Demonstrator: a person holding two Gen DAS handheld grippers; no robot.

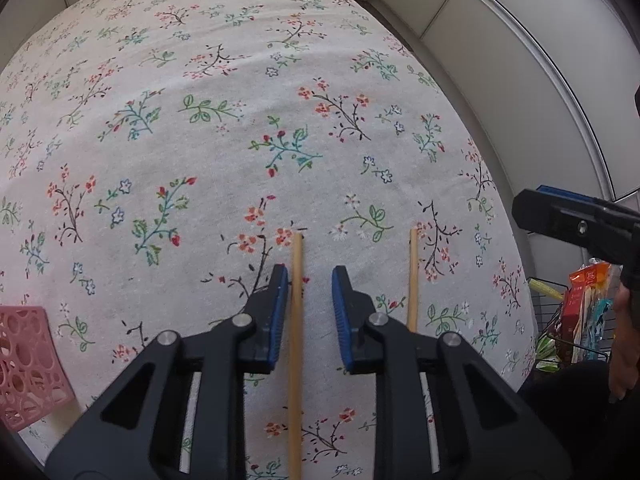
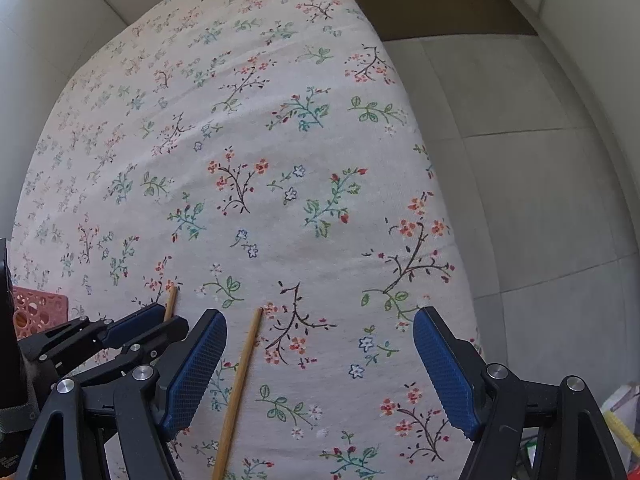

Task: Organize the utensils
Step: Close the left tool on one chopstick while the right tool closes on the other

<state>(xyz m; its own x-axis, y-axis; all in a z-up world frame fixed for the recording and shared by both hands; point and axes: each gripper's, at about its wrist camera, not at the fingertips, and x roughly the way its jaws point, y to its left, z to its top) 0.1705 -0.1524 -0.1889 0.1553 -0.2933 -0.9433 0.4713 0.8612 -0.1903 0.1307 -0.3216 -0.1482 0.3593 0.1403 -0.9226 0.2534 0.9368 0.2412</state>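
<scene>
Two wooden chopsticks lie side by side on the floral tablecloth (image 1: 240,140). In the left wrist view one chopstick (image 1: 296,340) lies between the blue pads of my left gripper (image 1: 310,280), which is open around it and close to the left pad; the other chopstick (image 1: 413,280) lies just right of the right finger. My right gripper (image 2: 320,328) is wide open above the cloth (image 2: 280,160); a chopstick (image 2: 242,380) lies between its fingers near the left pad. The left gripper (image 2: 154,320) shows at the left with the other chopstick's tip (image 2: 171,300).
A pink perforated basket (image 1: 28,364) stands at the table's near left; it also shows in the right wrist view (image 2: 38,310). A wire rack with packaged goods (image 1: 576,320) stands beyond the table's right edge. The right gripper's body (image 1: 580,228) hovers at the right.
</scene>
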